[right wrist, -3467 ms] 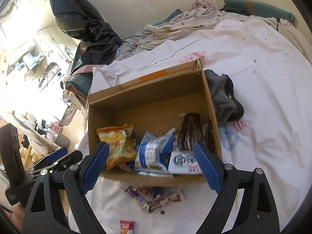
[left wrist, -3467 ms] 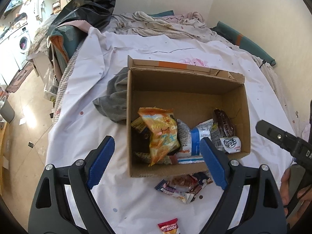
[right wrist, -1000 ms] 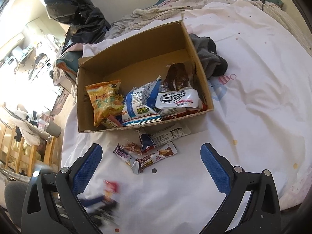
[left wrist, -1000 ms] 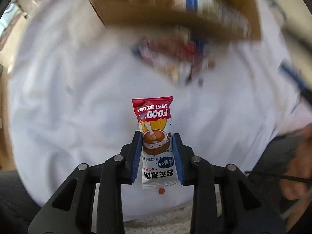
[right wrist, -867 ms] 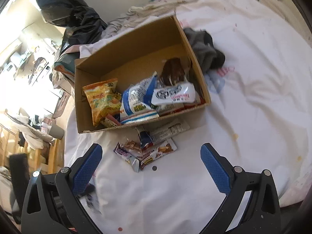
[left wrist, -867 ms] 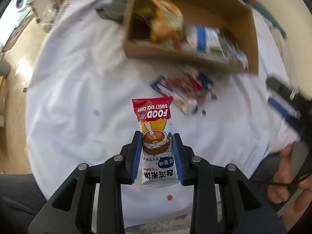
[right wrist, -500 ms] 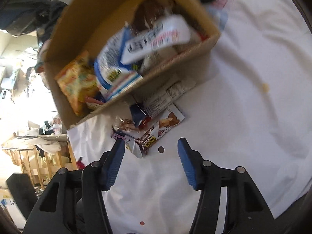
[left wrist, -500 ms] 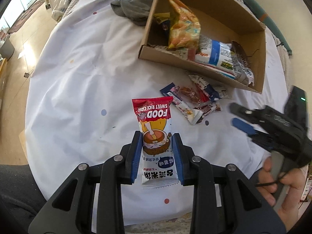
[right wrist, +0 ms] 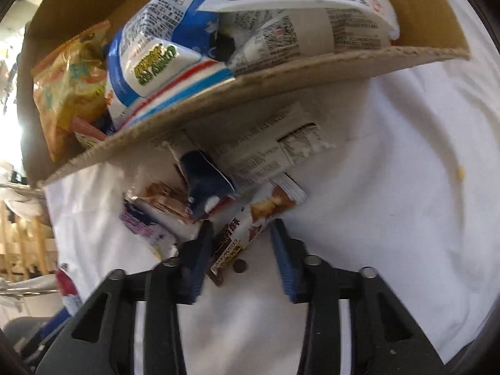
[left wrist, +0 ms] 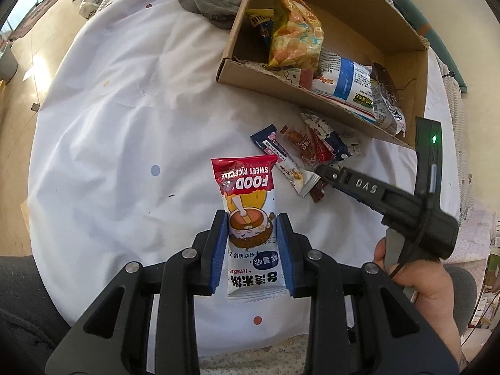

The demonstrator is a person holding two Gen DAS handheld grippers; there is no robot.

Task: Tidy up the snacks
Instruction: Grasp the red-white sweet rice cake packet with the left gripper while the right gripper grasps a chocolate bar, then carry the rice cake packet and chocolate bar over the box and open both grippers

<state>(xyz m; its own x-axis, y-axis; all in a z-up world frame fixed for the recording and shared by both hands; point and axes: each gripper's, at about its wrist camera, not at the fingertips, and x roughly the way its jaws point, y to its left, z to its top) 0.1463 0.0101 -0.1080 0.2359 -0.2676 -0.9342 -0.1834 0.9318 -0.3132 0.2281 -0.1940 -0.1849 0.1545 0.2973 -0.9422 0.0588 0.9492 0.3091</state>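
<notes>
My left gripper (left wrist: 252, 243) is shut on a red and white sweet rice cake packet (left wrist: 248, 215) and holds it above the white cloth. A cardboard box (left wrist: 315, 93) with several snack bags stands ahead and to the right. A small pile of snack bars (left wrist: 303, 153) lies in front of the box. My right gripper (right wrist: 239, 250) is down at this pile, its jaws partly open around the end of a white and brown bar (right wrist: 247, 234). The right gripper also shows in the left wrist view (left wrist: 325, 172).
A grey cloth (left wrist: 212, 3) lies left of the box. The white cloth (left wrist: 125, 118) covers a round table. The table edge and floor are at the left. Box wall (right wrist: 218, 100) is close ahead of the right gripper.
My left gripper closed on the rice cake packet and lifted it. My right gripper has dropped toward the pile of bars and narrowed its jaws around one bar.
</notes>
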